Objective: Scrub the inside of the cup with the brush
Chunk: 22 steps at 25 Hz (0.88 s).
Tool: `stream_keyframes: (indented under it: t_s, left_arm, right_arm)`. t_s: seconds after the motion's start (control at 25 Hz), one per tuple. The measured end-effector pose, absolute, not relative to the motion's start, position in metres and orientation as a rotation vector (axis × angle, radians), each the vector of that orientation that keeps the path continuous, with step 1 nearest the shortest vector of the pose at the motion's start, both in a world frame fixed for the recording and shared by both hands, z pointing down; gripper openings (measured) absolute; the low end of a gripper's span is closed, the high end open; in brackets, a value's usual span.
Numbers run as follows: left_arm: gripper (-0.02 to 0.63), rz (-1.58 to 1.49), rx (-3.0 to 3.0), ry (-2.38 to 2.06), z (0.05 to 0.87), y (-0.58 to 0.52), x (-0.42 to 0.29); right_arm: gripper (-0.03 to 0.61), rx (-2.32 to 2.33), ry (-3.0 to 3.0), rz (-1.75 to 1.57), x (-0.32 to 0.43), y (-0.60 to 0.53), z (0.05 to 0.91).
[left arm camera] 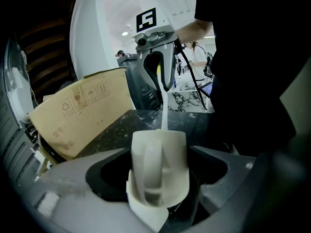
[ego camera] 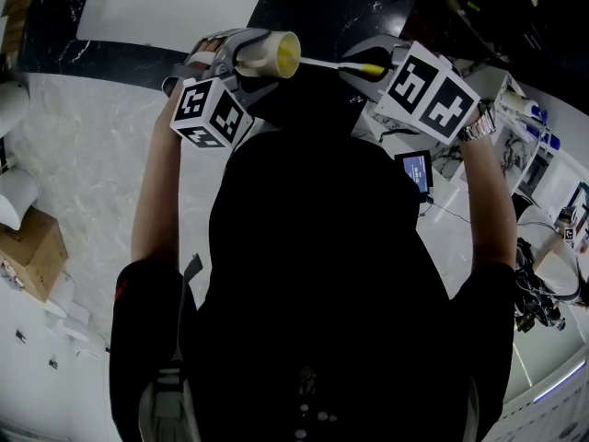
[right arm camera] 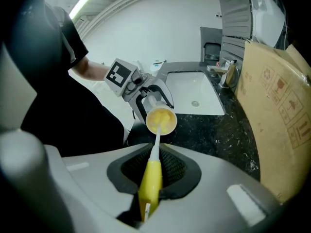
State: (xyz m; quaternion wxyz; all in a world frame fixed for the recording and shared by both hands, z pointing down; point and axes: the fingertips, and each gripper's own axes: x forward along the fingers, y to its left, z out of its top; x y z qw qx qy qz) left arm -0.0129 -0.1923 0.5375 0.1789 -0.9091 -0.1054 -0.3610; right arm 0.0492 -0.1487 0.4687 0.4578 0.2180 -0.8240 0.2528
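Your left gripper clamps the white cup across its handle side, held sideways over the dark counter, mouth rightward. Your right gripper pinches the brush by its yellow handle, head inside the cup. The cup looks rigid and slick, so grip it firmly; the brush's thin stem will likely flex.

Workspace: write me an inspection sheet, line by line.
Surface: black marbled counter with a white sink basin set in it.
Job's things: cream handled cup, yellow inside, held sideways in the air; yellow-handled brush, its white stem reaching into the cup's mouth.
Clutter: brown cardboard box beside the counter.
Grippers: left claw shut on the cup; right claw shut on the brush handle.
Cables: black cables at the head view's right edge.
Surroundings: pale marbled floor; small lit screen.
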Motion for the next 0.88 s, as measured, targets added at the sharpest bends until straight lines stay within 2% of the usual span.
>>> stream_keyframes:
  t_s: [0.88]
  left_arm:
    - [0.388, -1.017, -2.623, -0.24, 0.537, -0.198, -0.02]
  right_arm:
    - [0.041, 0.651, -2.162, 0.742, 0.039, -0.158, 0.452]
